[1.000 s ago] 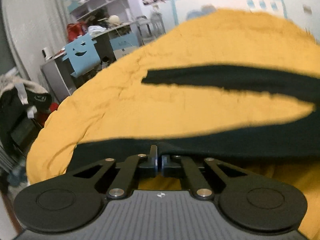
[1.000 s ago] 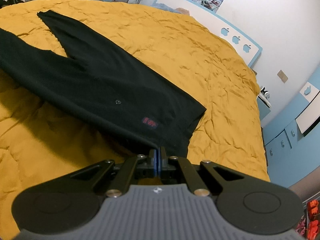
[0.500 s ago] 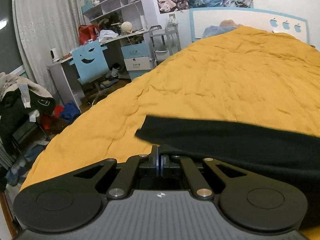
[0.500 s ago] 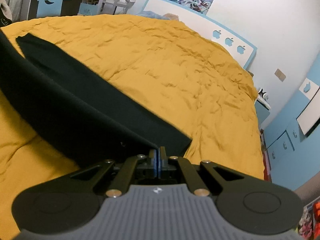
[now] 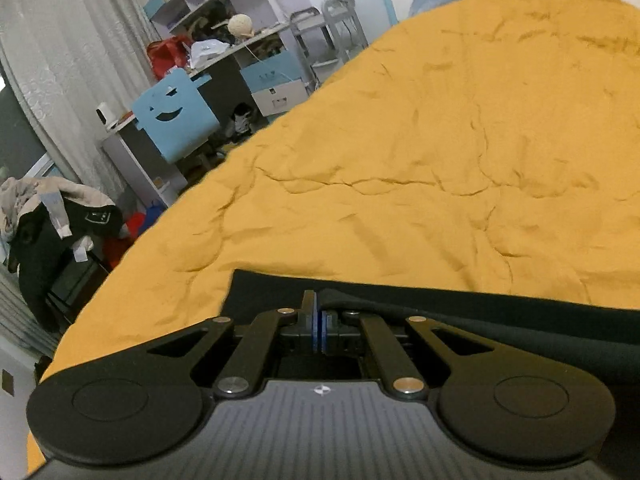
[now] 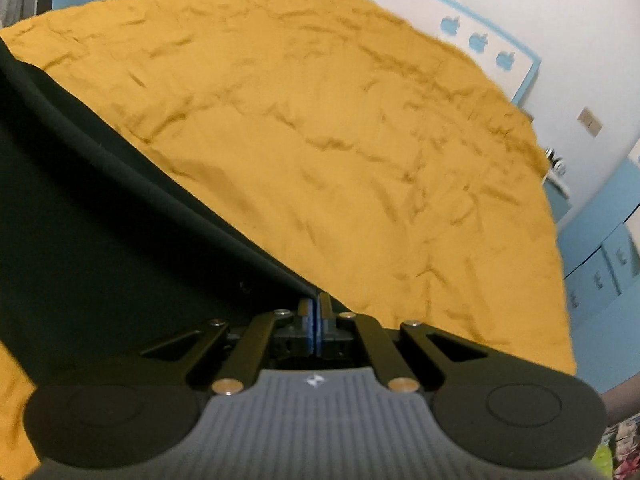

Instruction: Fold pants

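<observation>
Black fabric pants (image 5: 500,320): matte, dark, lying across the near part of a wrinkled mustard-yellow bedspread (image 5: 440,160). Seen from the left wrist as a flat band with a squared corner; from the right wrist (image 6: 100,220) as a broad panel with a rolled edge running diagonally.

Left gripper (image 5: 319,312): jaws pressed together, pinching the pants' edge.

Right gripper (image 6: 316,312): jaws pressed together on a corner of the pants.

Left view only: cluttered white shelves (image 5: 208,12), blue smiling-face chair back (image 5: 174,120), dark clothes heap (image 5: 52,224).

Right view only: apple-cutout headboard (image 6: 480,40), blue drawers (image 6: 600,272).
</observation>
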The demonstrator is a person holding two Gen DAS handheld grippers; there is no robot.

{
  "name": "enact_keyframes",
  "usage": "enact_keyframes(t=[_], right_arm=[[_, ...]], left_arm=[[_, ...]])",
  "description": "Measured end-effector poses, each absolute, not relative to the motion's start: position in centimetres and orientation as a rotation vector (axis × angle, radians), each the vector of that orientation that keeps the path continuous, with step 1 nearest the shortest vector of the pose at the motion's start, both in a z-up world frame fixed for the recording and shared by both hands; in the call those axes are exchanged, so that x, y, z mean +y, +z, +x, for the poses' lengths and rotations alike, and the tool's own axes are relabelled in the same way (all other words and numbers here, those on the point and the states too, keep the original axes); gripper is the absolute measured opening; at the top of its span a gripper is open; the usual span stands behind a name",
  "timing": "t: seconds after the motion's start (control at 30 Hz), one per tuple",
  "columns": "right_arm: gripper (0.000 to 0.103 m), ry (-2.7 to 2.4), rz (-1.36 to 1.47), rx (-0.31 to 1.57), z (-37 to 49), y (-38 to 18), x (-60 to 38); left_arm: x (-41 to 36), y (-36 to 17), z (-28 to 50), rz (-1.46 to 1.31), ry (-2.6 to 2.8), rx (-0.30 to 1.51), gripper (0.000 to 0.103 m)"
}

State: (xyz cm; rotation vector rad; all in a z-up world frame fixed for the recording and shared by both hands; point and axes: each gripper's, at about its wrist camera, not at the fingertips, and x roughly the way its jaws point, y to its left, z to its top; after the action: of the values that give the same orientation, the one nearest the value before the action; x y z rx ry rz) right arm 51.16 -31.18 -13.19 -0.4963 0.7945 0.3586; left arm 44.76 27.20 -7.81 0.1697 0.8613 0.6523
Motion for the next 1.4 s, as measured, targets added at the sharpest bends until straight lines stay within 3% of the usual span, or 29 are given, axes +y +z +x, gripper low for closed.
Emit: enact_keyframes(t=[0.67, 0.73, 0.9, 0.97, 1.03, 1.1, 1.17, 1.2, 1.23, 1.27, 1.33, 1.4], right_arm=[[0.0, 0.357, -0.336, 0.808, 54.1, -17.3, -32.2], [0.0, 0.348, -0.305, 0.806, 54.3, -17.6, -32.5], [0.0, 0.328, -0.243, 0.807, 54.8, -17.6, -32.8], [0.0, 0.322, -0.189, 0.811, 54.8, -17.1, -33.4], [0.007, 0.327, -0.119, 0.813, 54.8, -16.5, -34.2], [0.008, 0.33, -0.028, 0.836, 55.1, -15.9, -35.3], [0.018, 0.316, 0.057, 0.837, 55.4, -15.2, -36.2], [0.042, 0.292, 0.103, 0.837, 55.7, -14.9, -36.7], [0.057, 0.261, 0.14, 0.856, 56.3, -14.6, -37.3], [0.055, 0.243, 0.16, 0.867, 56.7, -14.5, -37.7], [0.037, 0.182, 0.214, 0.875, 57.2, -13.8, -38.9], [0.037, 0.174, 0.266, 0.853, 56.6, -12.9, -40.3]], left_arm=[[26.8, -13.4, 50.9, 0.194, 0.682, 0.911, 0.004], [26.9, -13.5, 50.9, 0.175, 0.693, 0.905, 0.013], [27.2, -12.5, 50.3, 0.114, 0.692, 0.877, 0.022], [27.1, -11.9, 49.9, 0.112, 0.691, 0.875, 0.034], [27.0, -11.1, 49.4, 0.129, 0.682, 0.855, 0.056], [26.8, -10.0, 48.8, 0.148, 0.649, 0.832, 0.07], [26.7, -8.8, 48.3, 0.138, 0.636, 0.813, 0.073], [26.9, -8.2, 48.2, 0.12, 0.644, 0.812, 0.073], [27.2, -7.6, 48.2, 0.088, 0.66, 0.815, 0.075], [27.7, -7.0, 48.3, 0.044, 0.684, 0.826, 0.076], [28.2, -6.0, 48.0, -0.012, 0.725, 0.826, 0.074], [27.6, -5.0, 47.1, -0.012, 0.691, 0.796, 0.074]])
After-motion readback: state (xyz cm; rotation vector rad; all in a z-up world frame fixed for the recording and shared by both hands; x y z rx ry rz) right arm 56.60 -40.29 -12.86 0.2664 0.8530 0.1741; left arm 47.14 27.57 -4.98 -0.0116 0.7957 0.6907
